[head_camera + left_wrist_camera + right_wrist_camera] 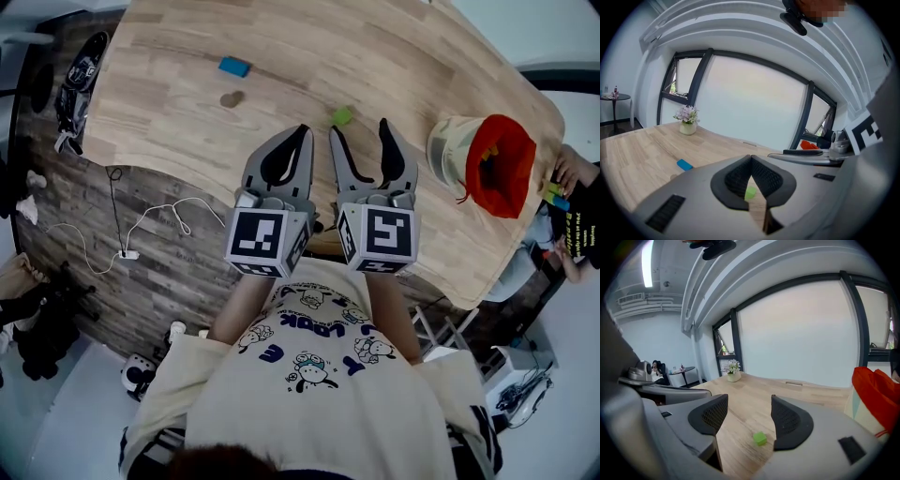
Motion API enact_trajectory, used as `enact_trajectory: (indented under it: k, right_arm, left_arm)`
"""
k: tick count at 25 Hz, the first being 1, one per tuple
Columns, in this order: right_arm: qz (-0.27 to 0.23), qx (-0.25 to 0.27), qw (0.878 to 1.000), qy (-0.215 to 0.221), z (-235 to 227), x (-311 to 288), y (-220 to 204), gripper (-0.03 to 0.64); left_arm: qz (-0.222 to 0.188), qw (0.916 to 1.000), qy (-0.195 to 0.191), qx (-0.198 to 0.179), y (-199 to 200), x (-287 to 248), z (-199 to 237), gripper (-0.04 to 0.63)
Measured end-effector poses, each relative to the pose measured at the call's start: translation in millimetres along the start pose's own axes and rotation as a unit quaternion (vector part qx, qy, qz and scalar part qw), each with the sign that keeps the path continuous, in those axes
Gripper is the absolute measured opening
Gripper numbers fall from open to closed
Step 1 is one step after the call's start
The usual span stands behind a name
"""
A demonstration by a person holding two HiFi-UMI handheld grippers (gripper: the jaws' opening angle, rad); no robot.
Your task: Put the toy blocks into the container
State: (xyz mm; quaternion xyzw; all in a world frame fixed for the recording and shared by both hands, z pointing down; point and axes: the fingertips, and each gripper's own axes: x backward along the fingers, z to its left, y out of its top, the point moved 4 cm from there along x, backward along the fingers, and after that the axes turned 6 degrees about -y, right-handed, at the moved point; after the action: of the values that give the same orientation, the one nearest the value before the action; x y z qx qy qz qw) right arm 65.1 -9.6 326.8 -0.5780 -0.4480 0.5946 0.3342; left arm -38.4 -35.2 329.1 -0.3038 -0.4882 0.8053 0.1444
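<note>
Right gripper (359, 131) was found open, left gripper (302, 131) closed, both empty. Square straddling of the green block (343, 116) was advised.

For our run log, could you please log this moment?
left gripper shut | right gripper open | green block on table, ungrasped

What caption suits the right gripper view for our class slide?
Open right gripper faces a green block on the wooden table, red-lined container at right.

Side by side, left gripper (304, 131) with fingers (255, 169) closed together, right gripper (359, 131) with fingers apart
</note>
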Motion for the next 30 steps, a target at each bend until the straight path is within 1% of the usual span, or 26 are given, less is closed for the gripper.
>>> enact_trajectory:
  k: [6,14,23,30]
  right_arm:
    - [0.033,0.001,0.999,-0.016,5.8,-14.2,-19.1,0.276]
    - [0.071,-0.001,0.996,-0.044,6.1,-32.7,-47.9,0.266]
    - [0.106,-0.014,0.992,-0.073,2.9,-50.9,-75.1,0.258]
    - [0.133,-0.037,0.987,-0.085,-1.6,-62.0,-97.3,0.258]
  left_arm:
    - [0.012,0.9998,0.002,0.012,-5.8,-1.4,21.5,0.031]
    - [0.039,0.9989,-0.011,0.025,-20.0,-10.1,38.8,0.031]
    - [0.064,0.9972,-0.018,0.035,-32.8,-18.9,55.5,0.031]
    - [0.084,0.9954,-0.024,0.039,-42.3,-24.5,64.2,0.031]
